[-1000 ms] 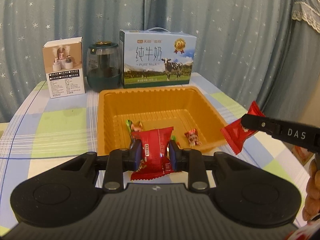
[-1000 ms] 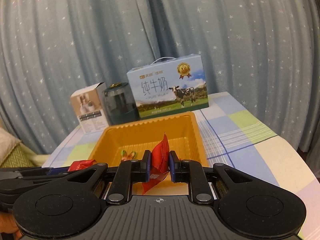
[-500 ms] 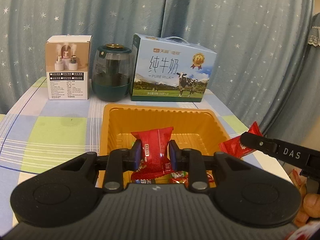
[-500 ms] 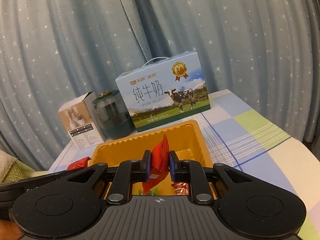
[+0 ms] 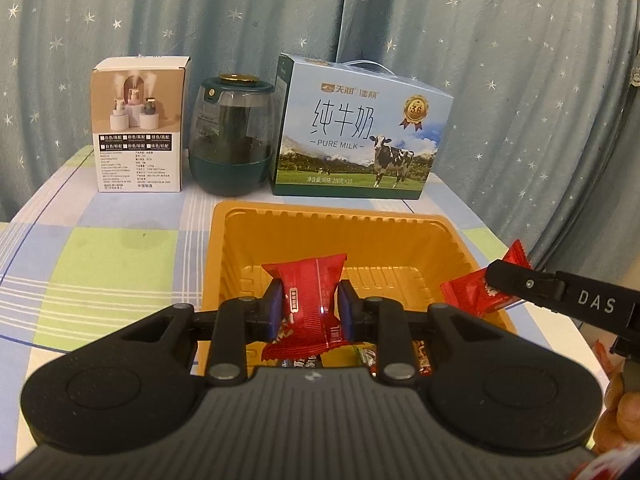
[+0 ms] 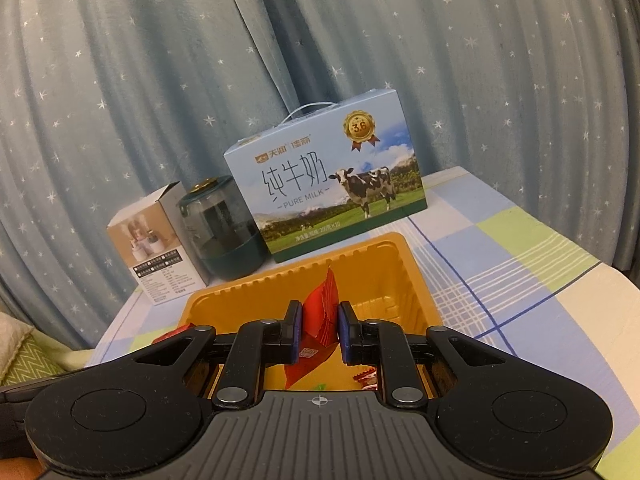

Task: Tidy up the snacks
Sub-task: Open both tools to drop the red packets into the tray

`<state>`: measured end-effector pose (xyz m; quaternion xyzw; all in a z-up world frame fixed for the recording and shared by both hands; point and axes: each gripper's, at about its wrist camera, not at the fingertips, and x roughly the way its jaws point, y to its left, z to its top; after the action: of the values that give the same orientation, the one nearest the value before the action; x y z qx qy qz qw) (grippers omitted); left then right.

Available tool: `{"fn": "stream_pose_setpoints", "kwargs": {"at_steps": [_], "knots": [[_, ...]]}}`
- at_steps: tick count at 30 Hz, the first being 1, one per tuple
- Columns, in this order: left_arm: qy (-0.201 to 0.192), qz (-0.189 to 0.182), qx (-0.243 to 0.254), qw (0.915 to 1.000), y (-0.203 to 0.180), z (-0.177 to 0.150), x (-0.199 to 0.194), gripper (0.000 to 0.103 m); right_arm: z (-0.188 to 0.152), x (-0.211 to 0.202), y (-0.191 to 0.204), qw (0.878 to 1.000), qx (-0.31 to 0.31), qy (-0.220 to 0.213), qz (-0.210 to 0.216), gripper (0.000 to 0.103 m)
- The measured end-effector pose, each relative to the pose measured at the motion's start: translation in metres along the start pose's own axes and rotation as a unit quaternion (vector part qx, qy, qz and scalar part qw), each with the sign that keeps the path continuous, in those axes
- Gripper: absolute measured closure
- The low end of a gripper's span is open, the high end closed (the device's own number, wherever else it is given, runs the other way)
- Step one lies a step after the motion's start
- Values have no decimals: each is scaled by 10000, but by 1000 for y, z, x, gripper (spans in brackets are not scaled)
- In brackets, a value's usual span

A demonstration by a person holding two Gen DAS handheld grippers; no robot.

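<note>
My left gripper [image 5: 306, 306] is shut on a red snack packet [image 5: 308, 300] and holds it over the near part of the orange tray [image 5: 336, 216]. My right gripper [image 6: 319, 326] is shut on another red snack packet [image 6: 320, 316], held edge-up over the same tray [image 6: 416, 276]. In the left wrist view that packet [image 5: 474, 290] shows in the right gripper's finger at the tray's right rim. Several small wrapped candies [image 5: 366, 356] lie on the tray floor under the left gripper.
A white humidifier box [image 5: 138, 128], a dark green jar [image 5: 232, 140] and a blue milk carton [image 5: 360, 132] stand in a row behind the tray. The checked tablecloth [image 5: 100, 256] ends at a starred curtain [image 5: 500, 60]. The table's right edge drops off near the tray.
Both grippers have moved forward and lower over the tray, each still holding its packet. The boxes behind look closer.
</note>
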<state>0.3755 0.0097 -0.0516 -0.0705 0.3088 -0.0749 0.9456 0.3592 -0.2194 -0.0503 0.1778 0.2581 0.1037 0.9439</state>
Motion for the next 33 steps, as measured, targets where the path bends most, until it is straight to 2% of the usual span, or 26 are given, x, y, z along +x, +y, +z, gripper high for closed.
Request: {"fn": "stream_pose_setpoints", "kwargs": {"at_steps": [3,5,11,21,33], "knots": [[53,-29,-57,10000,2,-2,3,75,-1,3,-1,10000,28,32,-7,84],[32,36,-128,9999,5,-3,2,52,-1,3,0,10000,28,40,2,84],[-69,166,-124,9998,13,-2,-6,52,-1,4,-1,10000,55,34,-23,84],[-7,250,-26,9997,15,-5,-8,50,-4,8,6,10000,34,76,42,84],[10,233,-52,9997,19,-7,-9,49,-7,21,8,9999,57,110,-49,84]]}}
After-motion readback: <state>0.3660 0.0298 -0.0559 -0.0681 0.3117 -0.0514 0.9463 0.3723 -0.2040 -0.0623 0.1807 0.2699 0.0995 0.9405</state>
